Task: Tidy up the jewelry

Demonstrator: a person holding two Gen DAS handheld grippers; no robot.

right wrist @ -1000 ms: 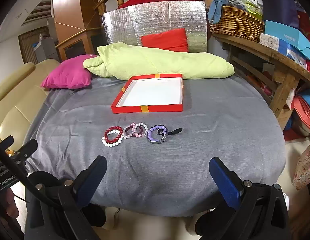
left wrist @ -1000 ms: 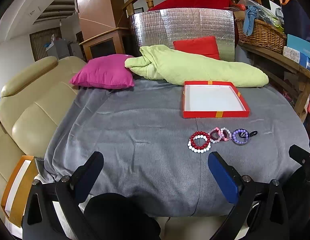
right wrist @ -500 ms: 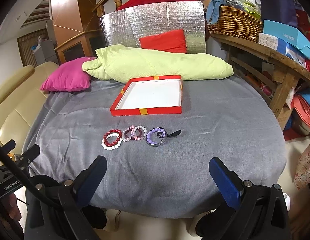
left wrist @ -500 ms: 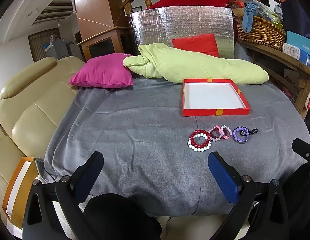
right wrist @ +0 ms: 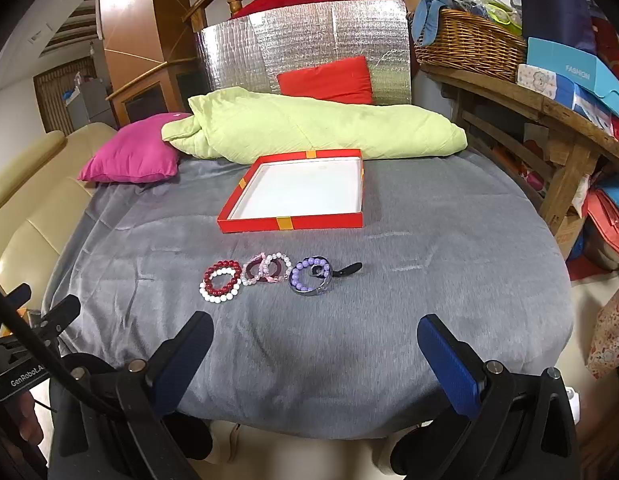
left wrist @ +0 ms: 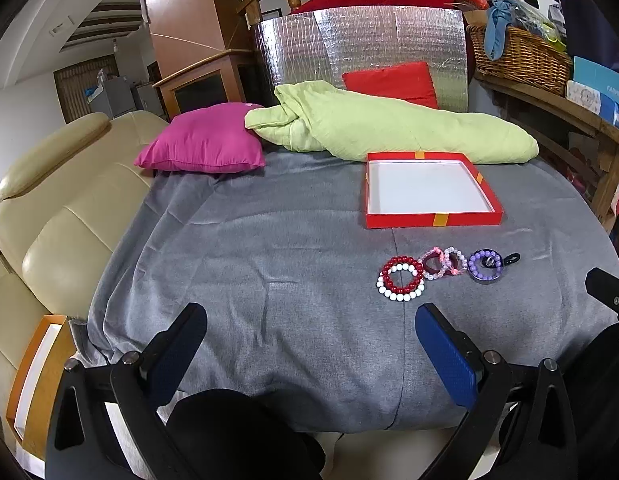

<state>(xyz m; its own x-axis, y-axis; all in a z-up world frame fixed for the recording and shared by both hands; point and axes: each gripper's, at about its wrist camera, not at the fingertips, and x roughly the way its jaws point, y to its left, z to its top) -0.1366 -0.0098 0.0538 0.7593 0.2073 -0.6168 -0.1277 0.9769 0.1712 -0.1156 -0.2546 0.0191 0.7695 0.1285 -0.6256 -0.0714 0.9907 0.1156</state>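
Note:
Several bead bracelets lie in a row on the grey cloth: a red and white pair (left wrist: 400,282) (right wrist: 220,285), a pink and clear cluster (left wrist: 443,265) (right wrist: 266,269), and a purple one on a metal ring (left wrist: 485,265) (right wrist: 310,275). Behind them stands a shallow red box (left wrist: 432,220) (right wrist: 293,223) with a white, bare inside. My left gripper (left wrist: 309,348) is open, low at the near edge, left of the bracelets. My right gripper (right wrist: 315,354) is open too, just in front of them. Neither holds anything.
A green quilt (left wrist: 389,128), a pink cushion (left wrist: 201,146) and a red cushion (left wrist: 391,82) line the far side. A beige sofa (left wrist: 49,216) borders the left. A wooden shelf (right wrist: 541,104) with a basket and boxes stands at the right.
Both grippers have drawn slightly nearer to the table and tilted down; the bracelets and box sit a little lower in each view. Nothing on the cloth has moved.

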